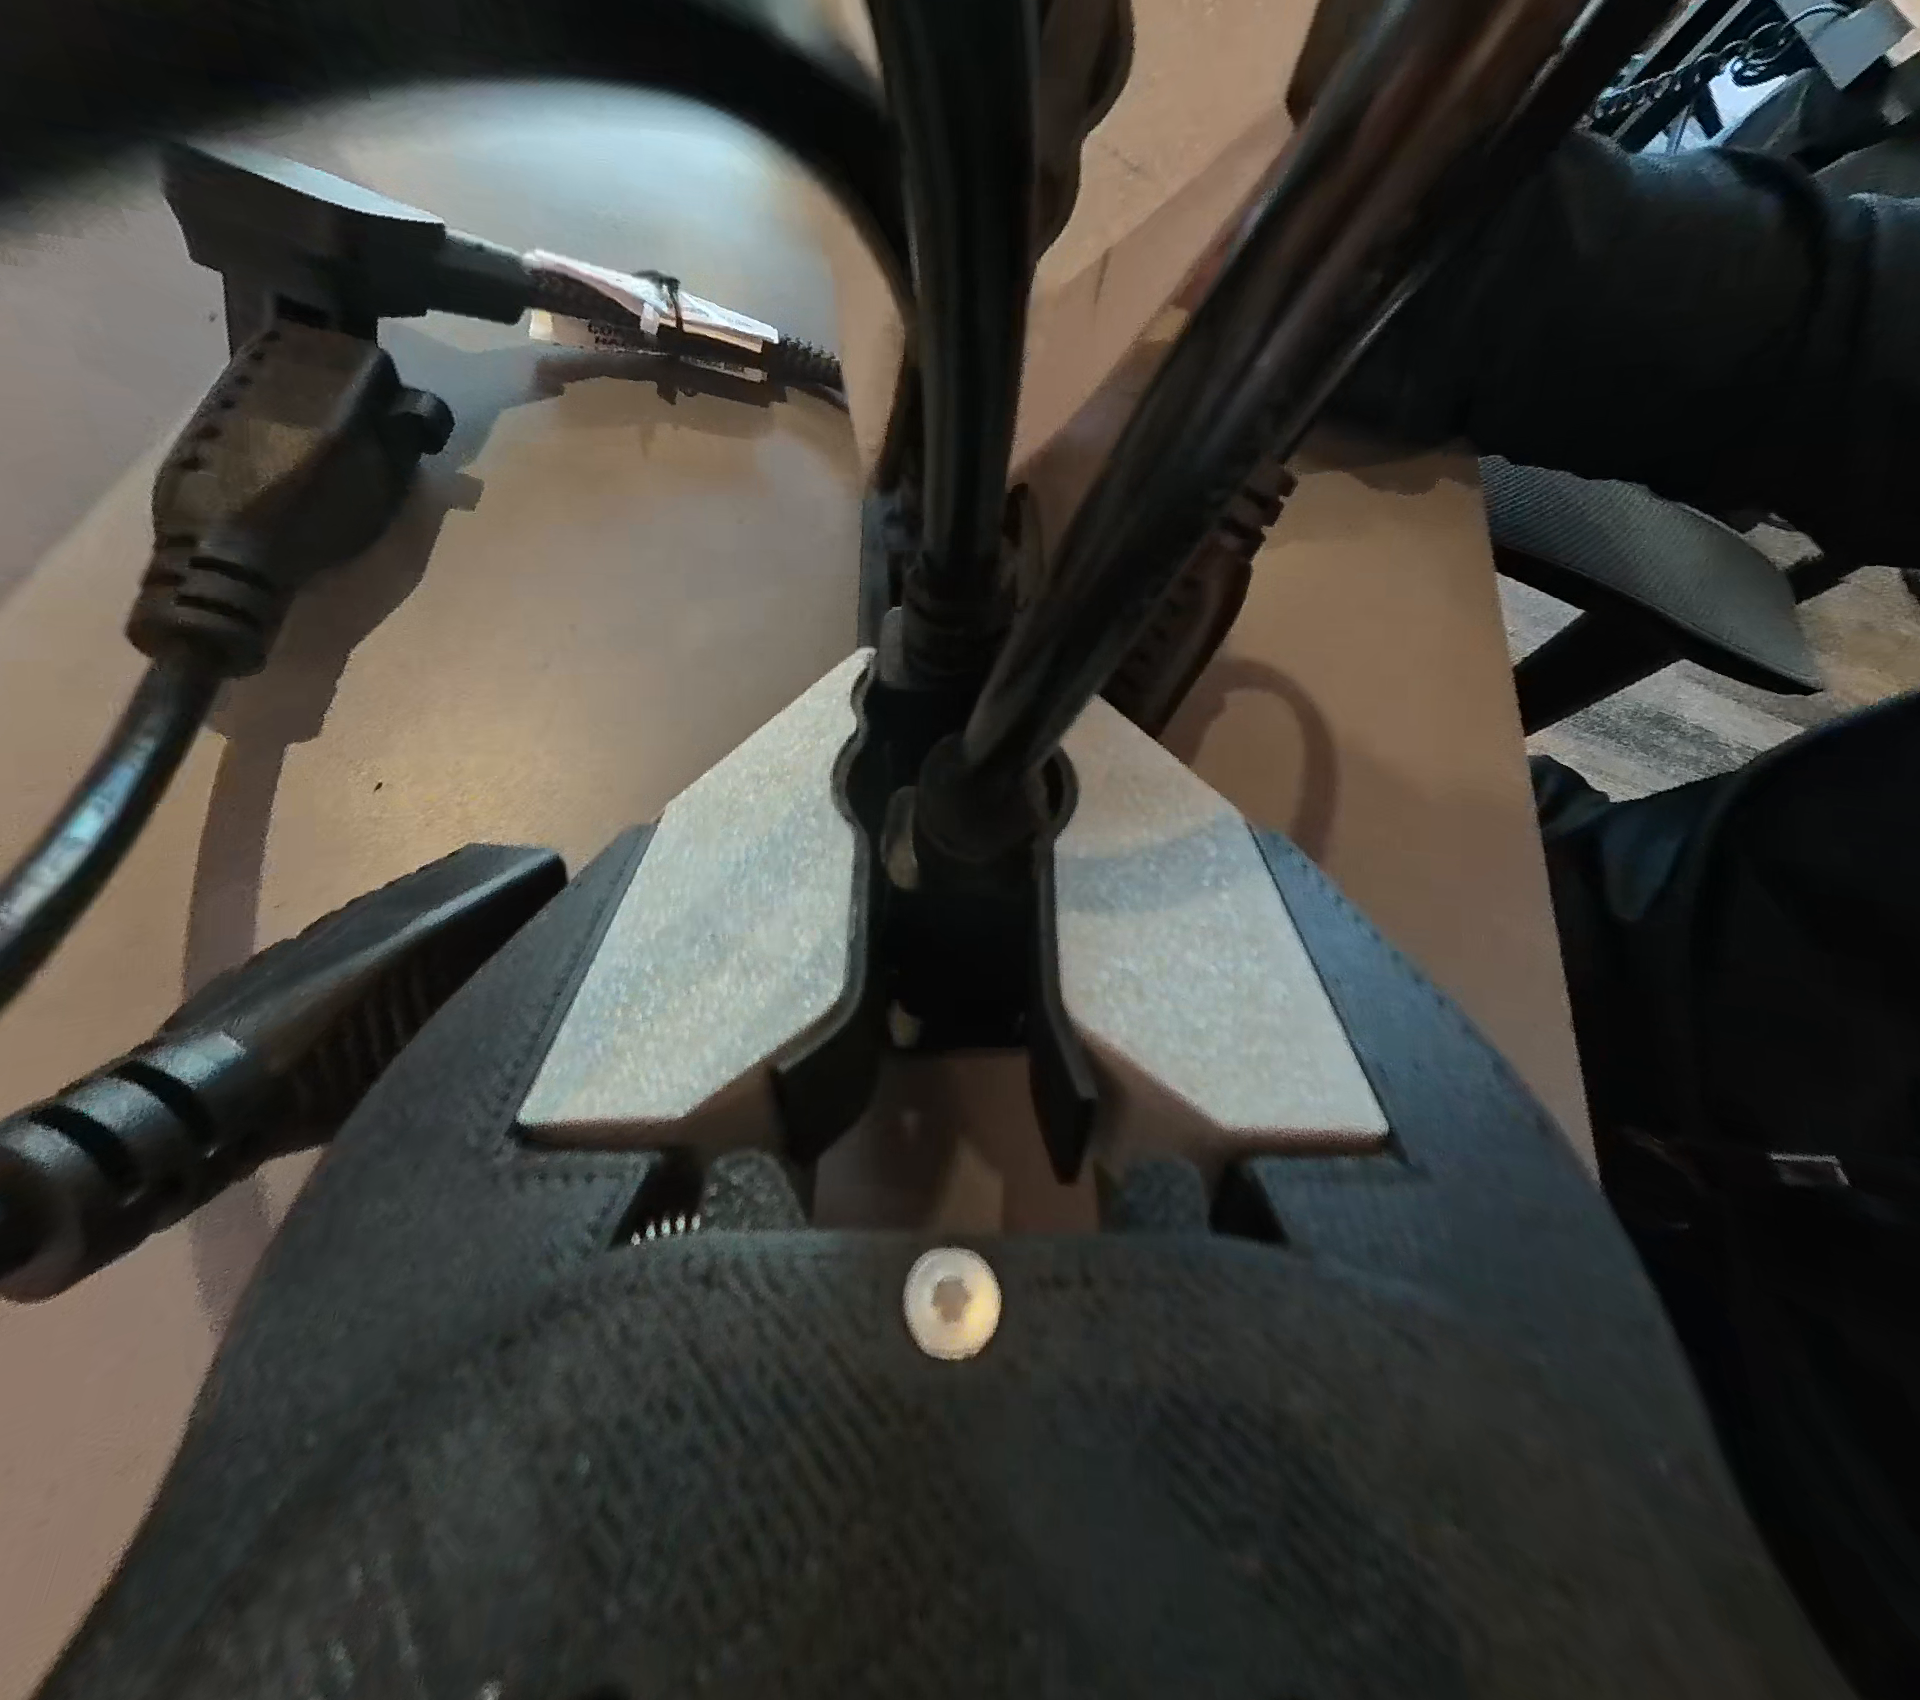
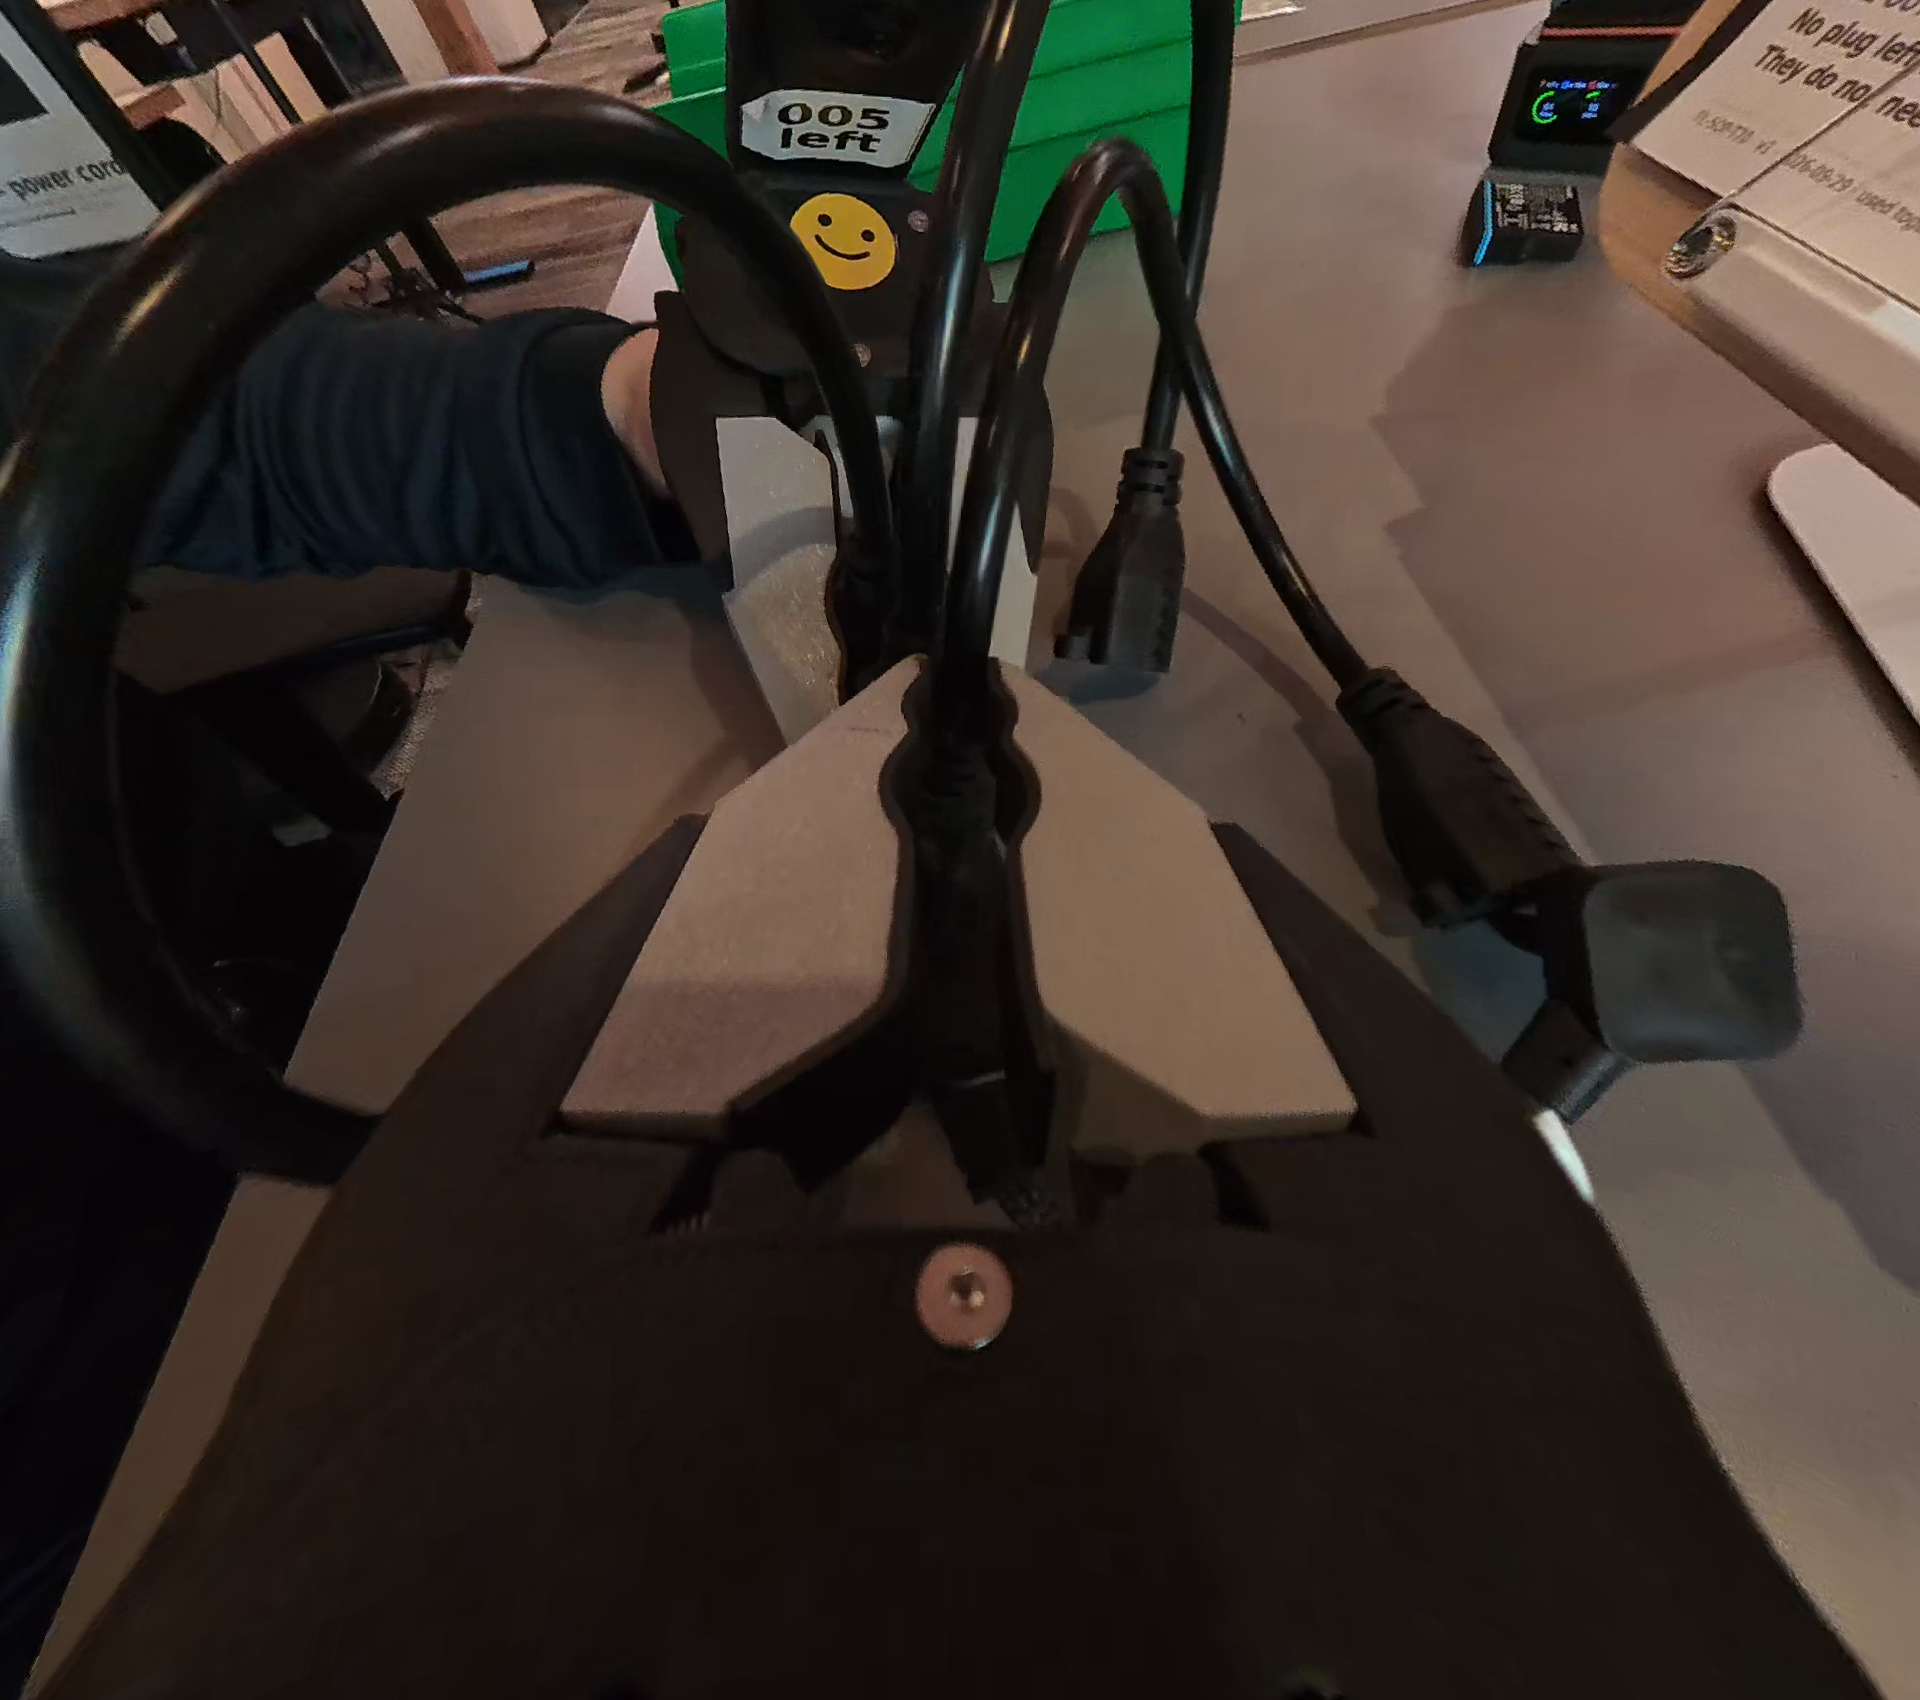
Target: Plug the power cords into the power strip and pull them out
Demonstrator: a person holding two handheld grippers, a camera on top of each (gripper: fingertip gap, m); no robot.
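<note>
Gripping black cords on both sides, I face my two tongs toward each other over the tabletop [image 2: 1455,445]. Left tongs [image 1: 961,777]: clenched on a cord [image 1: 951,300] at frame centre, its strain relief pinched between the grey pads [image 1: 727,902]; a second, glossier cord [image 1: 1351,216] crosses it toward upper right. Right tongs [image 2: 961,767]: clenched on a cord [image 2: 1039,123] that arches up through the top centre of the frame.

In the right view, the left tongs stand just behind mine at upper centre, a sleeve [image 2: 416,445] at left. A thick loop [image 2: 208,362] fills the left side. At lower right a plug [image 2: 1475,809] sits joined to a square block [image 2: 1694,964], which I judge to be the power strip's end, though I cannot tell for certain. A free connector [image 2: 1127,570] hangs at centre right, close above the tabletop. A green bin [image 2: 1091,50] stands at the rear.

In the left view, that joined plug [image 1: 270,445] lies at middle left, and another plug [image 1: 343,1006] at lower left.

Handling, as I judge it: cords are light, springy and smooth, so they twist and slide in a grip. The ribbed moulded plug bodies are stiff and the better hold; pulling on bare cable would strain the joint.
</note>
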